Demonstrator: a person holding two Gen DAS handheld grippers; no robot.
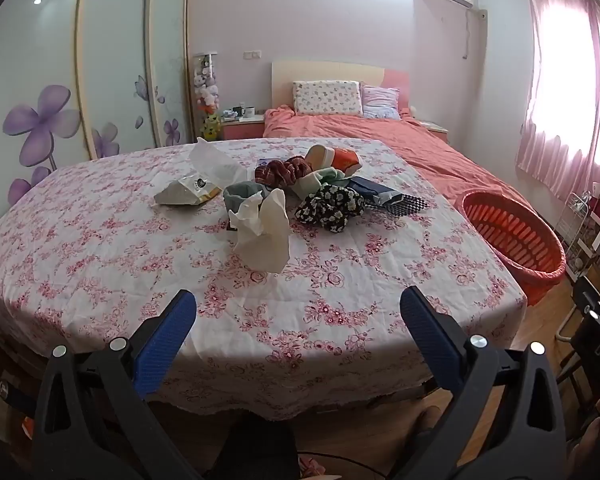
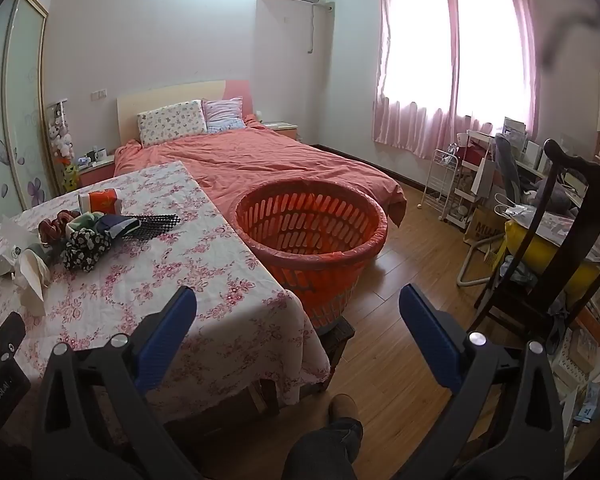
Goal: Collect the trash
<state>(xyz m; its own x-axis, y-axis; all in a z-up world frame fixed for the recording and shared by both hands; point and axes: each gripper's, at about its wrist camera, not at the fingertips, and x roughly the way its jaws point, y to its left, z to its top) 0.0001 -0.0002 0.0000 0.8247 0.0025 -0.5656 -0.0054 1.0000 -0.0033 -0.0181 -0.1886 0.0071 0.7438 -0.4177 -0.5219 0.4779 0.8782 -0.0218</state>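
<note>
**Both claws wide open at the near edge of the bench, trash untouched**

The left claw [image 1: 298, 312] hangs over the near edge of the bench [image 1: 100, 248], its blue pads spread as far as they go and nothing between them. The right claw [image 2: 298, 312] is just as wide and equally empty; it sits over the bench's near right corner, with wooden floor [image 2: 412, 264] under its right finger. A person's trouser leg and shoe [image 2: 342, 406] show below it.

Past the left claw, toward the middle of the flowered cloth, stands a crumpled white tissue [image 1: 266, 232]. Just behind it lies a small grey-green cloth bundle [image 1: 240, 196], and to the left of that a flattened white and gold wrapper [image 1: 186, 194]. A clear plastic bag [image 1: 216, 162] rests farther back. To the right of the tissue sits a black floral scrunchie [image 1: 330, 206], touching a dark blue packet [image 1: 374, 192] and a black mesh piece [image 1: 410, 204]. Behind these are a red plaid scrunchie [image 1: 284, 170] and an orange and white tissue pack [image 1: 334, 156], close to the far edge.

The orange basket [image 2: 312, 268] stands just beside the bench's right edge, raised on a dark stool. Beyond everything lies the bed [image 2: 260, 156].
</note>
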